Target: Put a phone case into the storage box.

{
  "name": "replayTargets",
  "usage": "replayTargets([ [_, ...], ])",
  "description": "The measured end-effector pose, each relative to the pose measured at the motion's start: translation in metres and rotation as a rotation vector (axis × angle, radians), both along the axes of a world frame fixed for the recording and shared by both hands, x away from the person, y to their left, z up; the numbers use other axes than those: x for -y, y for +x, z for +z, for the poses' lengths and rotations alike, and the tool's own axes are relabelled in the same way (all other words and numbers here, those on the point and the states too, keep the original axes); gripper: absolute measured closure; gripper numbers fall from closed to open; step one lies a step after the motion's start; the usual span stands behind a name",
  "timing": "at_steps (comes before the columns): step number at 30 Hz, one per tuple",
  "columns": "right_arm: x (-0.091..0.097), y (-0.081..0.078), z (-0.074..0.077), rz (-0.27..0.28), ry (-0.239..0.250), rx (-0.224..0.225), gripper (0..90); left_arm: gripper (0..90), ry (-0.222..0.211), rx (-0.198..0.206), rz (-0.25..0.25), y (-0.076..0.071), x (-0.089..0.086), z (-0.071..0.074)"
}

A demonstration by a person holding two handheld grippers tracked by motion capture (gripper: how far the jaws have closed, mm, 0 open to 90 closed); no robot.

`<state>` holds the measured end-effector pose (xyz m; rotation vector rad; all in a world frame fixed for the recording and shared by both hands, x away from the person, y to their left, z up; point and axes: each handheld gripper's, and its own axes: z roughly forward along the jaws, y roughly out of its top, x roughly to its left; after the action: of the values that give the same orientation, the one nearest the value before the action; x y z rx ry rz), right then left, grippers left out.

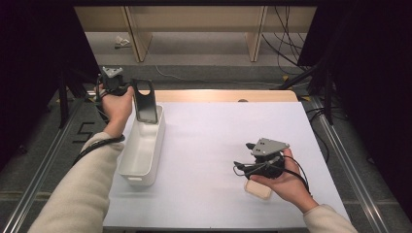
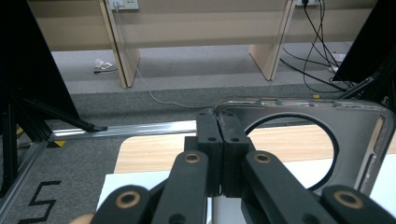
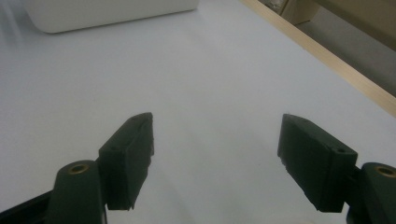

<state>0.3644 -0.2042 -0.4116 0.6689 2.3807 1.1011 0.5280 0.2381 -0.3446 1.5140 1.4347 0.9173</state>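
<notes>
Dark phone case (image 1: 145,101) with a round cutout, held upright above the far end of the white bin (image 1: 141,150). Left tool (image 2: 217,135) pinches the case's edge. Right tool (image 3: 217,154), spread and holding nothing, hovers over the white counter (image 1: 209,145), near a beige block (image 1: 258,189).

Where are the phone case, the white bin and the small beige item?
phone case (image 1: 145,104), high view, on its dark back.
white bin (image 1: 156,145), high view, on its right rim.
small beige item (image 1: 257,190), high view, on its top face.
</notes>
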Motion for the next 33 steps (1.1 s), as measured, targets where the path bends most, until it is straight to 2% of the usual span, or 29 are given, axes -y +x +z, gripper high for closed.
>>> replayTargets([
  [11, 0.000, 0.000, 0.000, 0.002, 0.001, 0.003, 27.9, 88.5, 0.021, -0.017, 0.013, 0.007, 0.004, -0.012],
  [23, 0.000, 0.000, 0.000, 0.004, 0.001, 0.002, 27.9, 88.4, 0.052, -0.051, -0.001, 0.012, 0.008, -0.024],
  [33, 0.000, 0.000, 0.001, 0.004, 0.002, 0.003, 27.9, 88.1, 0.057, -0.072, 0.004, 0.014, 0.008, -0.033],
])
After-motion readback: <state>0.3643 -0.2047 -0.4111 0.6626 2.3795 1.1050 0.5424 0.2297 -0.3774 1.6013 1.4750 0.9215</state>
